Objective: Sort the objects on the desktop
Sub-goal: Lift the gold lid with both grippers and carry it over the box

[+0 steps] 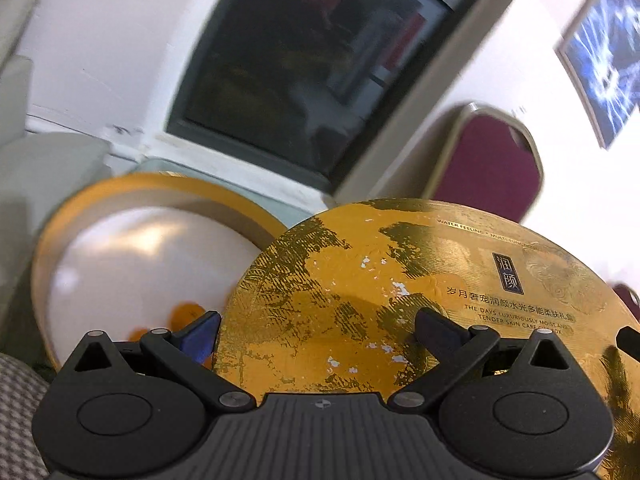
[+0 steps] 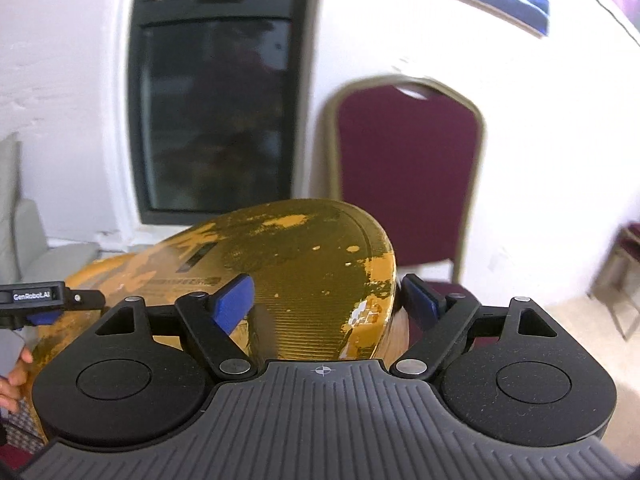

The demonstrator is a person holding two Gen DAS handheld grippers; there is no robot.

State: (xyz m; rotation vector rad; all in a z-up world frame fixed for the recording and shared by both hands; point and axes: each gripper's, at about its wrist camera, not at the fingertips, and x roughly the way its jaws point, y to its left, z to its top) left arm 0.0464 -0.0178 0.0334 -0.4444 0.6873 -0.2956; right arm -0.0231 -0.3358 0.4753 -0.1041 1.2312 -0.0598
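A round golden lid (image 1: 360, 300) with printed text fills the left wrist view, tilted toward the camera. My left gripper (image 1: 318, 332) is shut on its edge, with one finger on the top face and the other behind the rim. Beside it lies the open round box base (image 1: 160, 196), white inside, with small orange things (image 1: 184, 314) at the bottom. In the right wrist view my right gripper (image 2: 326, 300) is shut on the far side of the golden lid (image 2: 300, 264). The left gripper's body (image 2: 52, 300) and a hand (image 2: 16, 372) show at the left.
A maroon chair (image 2: 408, 168) stands against the white wall straight ahead, next to a dark glass panel (image 2: 216, 120). A grey sofa (image 2: 28, 240) is at the left. Checkered cloth (image 1: 20, 400) shows at the lower left. A blue poster (image 1: 608, 52) hangs on the wall.
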